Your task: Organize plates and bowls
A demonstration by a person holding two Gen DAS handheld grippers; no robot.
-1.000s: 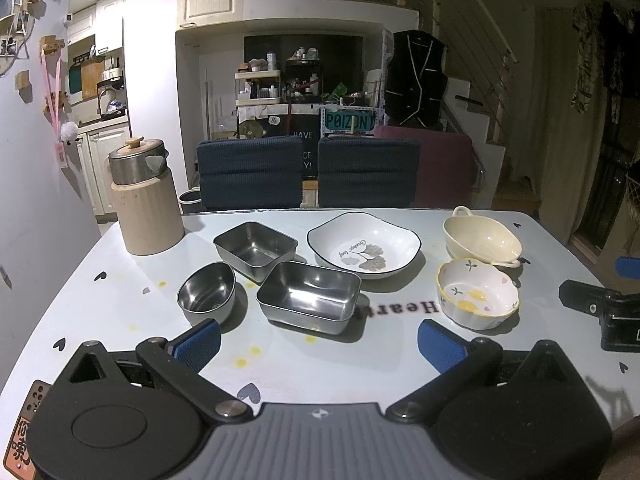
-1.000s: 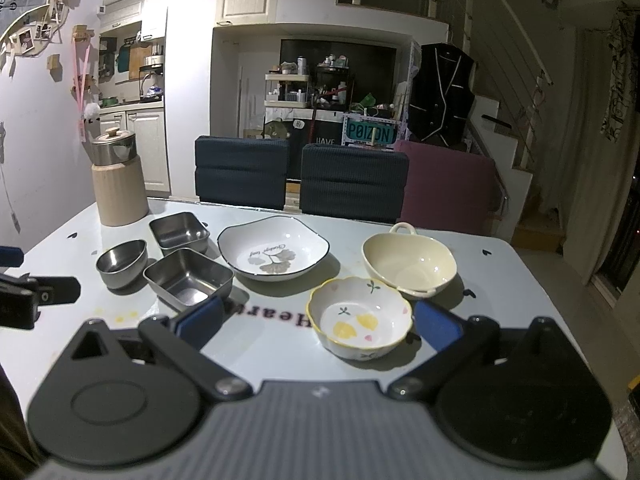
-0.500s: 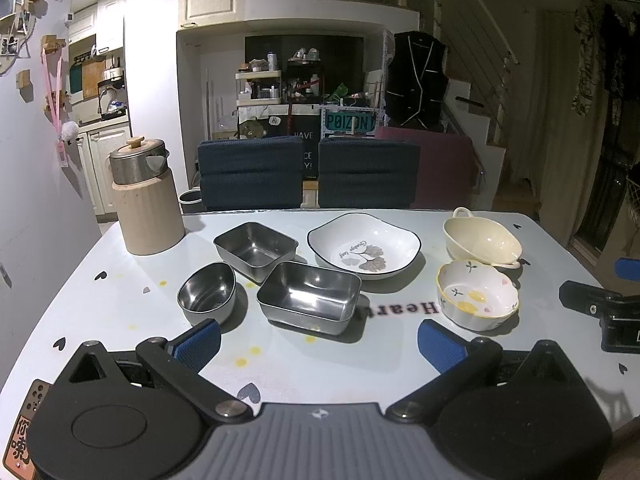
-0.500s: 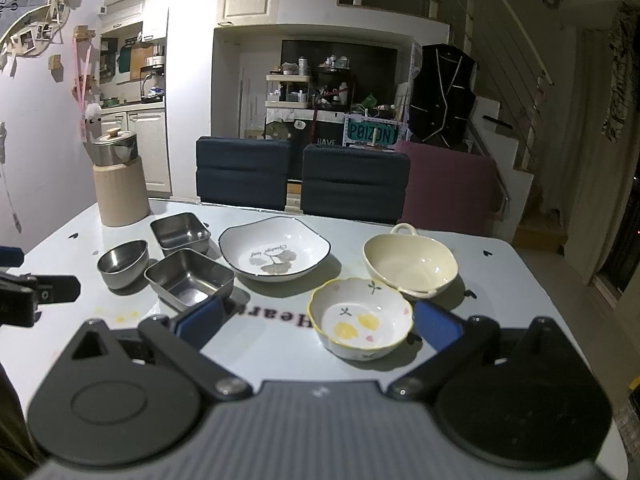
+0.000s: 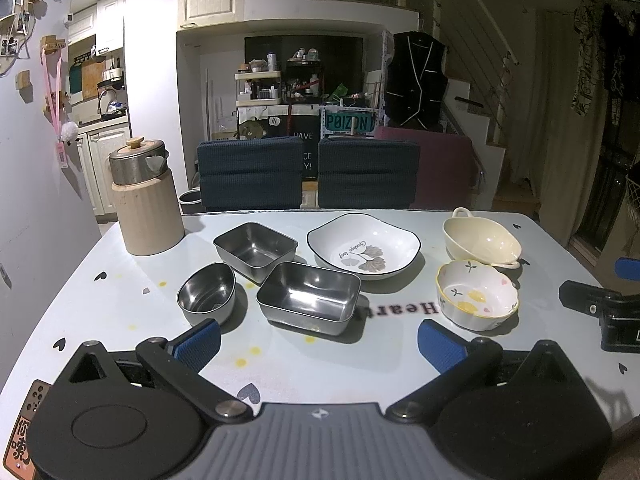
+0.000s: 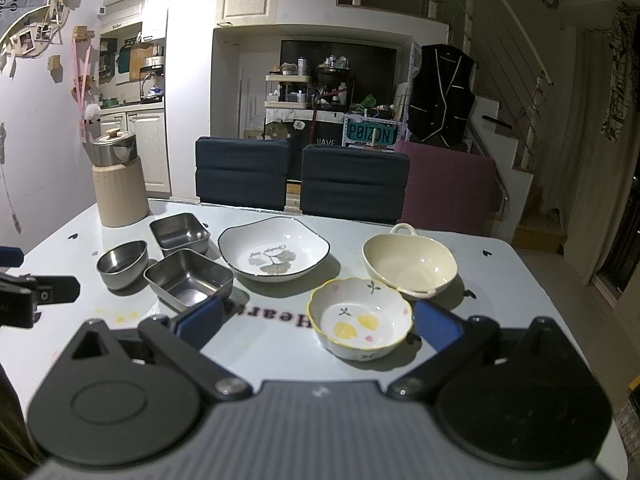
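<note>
Pale blue, with small heart prints and the word "Heart" on it, your surface (image 5: 120,304) runs wide and bare along its near side, between the dishes and both tools. Its far edge meets two dark blue chairs (image 5: 250,174); its left far corner carries a beige jug with a steel lid (image 5: 144,200), close to the wall.

Your left gripper (image 5: 318,340) hovers low over the near side, its fingers (image 5: 198,338) spread wide apart and holding nothing. Ahead of it sit a round steel bowl (image 5: 206,294), a near steel tray (image 5: 308,298) and a far steel tray (image 5: 256,246), all just beside one another. A white leaf-print plate (image 5: 364,246) lies behind the near tray.

Your right gripper (image 6: 316,320) is likewise spread and empty, with the yellow-rimmed floral bowl (image 6: 362,318) lying between its fingers (image 6: 434,324) in view; whether they touch it you cannot tell. A cream handled bowl (image 6: 410,258) stands just behind it, nearest the surface's right edge.

Against the frames from a second ago, nothing has shifted: dishes, tools and spread are as they were.
</note>
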